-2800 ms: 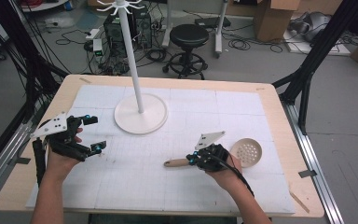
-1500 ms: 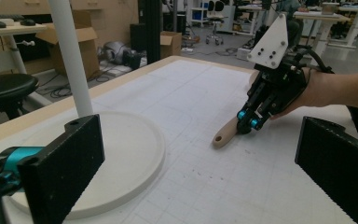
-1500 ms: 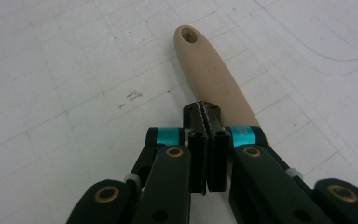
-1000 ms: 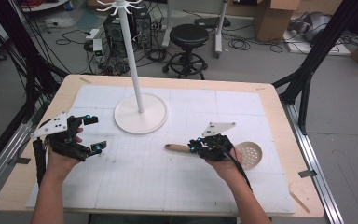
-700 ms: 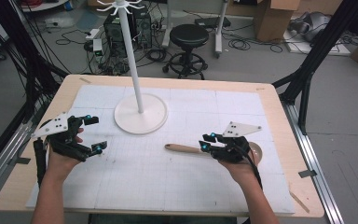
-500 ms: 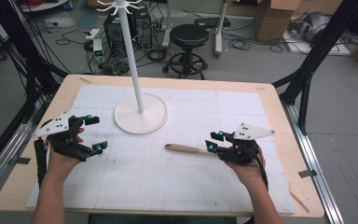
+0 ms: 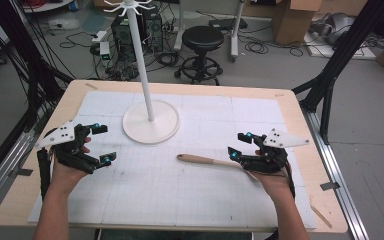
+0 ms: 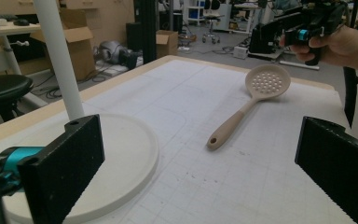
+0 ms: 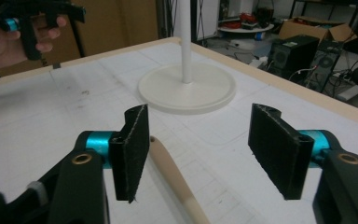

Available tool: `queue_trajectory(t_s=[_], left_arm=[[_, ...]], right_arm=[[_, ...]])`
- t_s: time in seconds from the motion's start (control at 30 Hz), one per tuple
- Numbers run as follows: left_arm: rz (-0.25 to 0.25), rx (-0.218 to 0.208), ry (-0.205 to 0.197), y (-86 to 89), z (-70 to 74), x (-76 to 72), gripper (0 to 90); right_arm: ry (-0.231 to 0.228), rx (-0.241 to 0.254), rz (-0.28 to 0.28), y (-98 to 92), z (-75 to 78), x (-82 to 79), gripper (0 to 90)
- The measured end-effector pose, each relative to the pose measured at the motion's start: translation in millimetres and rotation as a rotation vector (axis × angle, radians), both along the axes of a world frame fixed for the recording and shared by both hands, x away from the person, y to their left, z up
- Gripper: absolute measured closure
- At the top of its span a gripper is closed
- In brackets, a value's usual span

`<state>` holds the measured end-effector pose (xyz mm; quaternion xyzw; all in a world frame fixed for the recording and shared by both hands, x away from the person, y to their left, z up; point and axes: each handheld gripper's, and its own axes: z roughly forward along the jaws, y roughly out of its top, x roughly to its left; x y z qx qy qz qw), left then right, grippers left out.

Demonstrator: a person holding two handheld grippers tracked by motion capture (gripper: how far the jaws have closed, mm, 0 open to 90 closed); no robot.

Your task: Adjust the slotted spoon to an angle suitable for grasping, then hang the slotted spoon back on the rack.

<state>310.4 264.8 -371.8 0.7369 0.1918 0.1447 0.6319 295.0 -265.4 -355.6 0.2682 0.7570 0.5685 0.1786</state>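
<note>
Leftmost, the left gripper [image 7: 101, 144] sits over the white gridded mat [image 7: 180, 200], jaws spread wide with nothing between them, held by a hand [image 7: 67, 167] entering from below. Next, a white round-based stand [image 7: 151, 121] rises from the mat's far middle, its pole ending in small hooks. Centre-right, a beige slotted spoon [image 8: 247, 102] lies flat on the mat, handle pointing toward the stand's side, perforated bowl at the far end. Rightmost, the right gripper [image 7: 237, 145] hovers over the spoon, jaws parted, the handle lying below and between them untouched. Surface: pale wooden table [image 7: 300, 117] under the mat, black frame legs at its corners. Room beyond: grey floor with loose cables, a computer tower, a black stool [image 7: 202, 37], cardboard boxes [image 7: 287, 15] at far right.
</note>
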Motion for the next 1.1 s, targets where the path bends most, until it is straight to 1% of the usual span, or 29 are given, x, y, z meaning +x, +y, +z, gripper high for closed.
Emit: queue_trajectory(t_s=[0.1,0.4,0.5,0.53,0.7,0.73,0.8,0.97,1.1], left_arm=[[-0.003,0.001,-0.001,-0.5,0.1,0.0,1.8],[-0.016,0.008,0.005,-4.0,-1.1,0.3,1.8],[-0.014,0.011,0.005,-4.0,-0.8,0.1,1.8],[-0.014,0.009,0.003,-3.9,-0.5,-0.1,1.8],[-0.014,0.004,-0.005,-3.4,1.8,-1.9,1.8],[-0.015,0.006,-0.005,-3.8,1.9,-2.1,1.8],[-0.018,0.011,-0.003,-4.8,1.7,-1.9,1.8],[-0.025,0.005,0.0,-5.9,0.2,0.7,1.8],[-0.026,0.012,0.005,-4.7,-1.0,2.2,1.8]], right_arm=[[-0.005,0.013,0.003,-3.2,0.7,1.5,33.9],[-0.03,0.056,-0.026,-11.0,6.3,-0.3,21.9],[-0.023,0.057,-0.022,-11.1,5.8,0.4,20.2],[-0.026,0.053,-0.028,-10.5,5.5,0.5,19.9],[-0.016,0.046,-0.017,-8.6,3.0,0.8,19.8],[-0.01,0.047,-0.014,-8.5,2.9,0.8,19.6],[-0.014,0.05,-0.015,-8.5,3.2,0.6,19.4],[-0.022,0.047,-0.015,-10.2,5.9,0.0,19.3],[-0.019,0.046,-0.021,-11.6,6.0,1.5,19.3]])
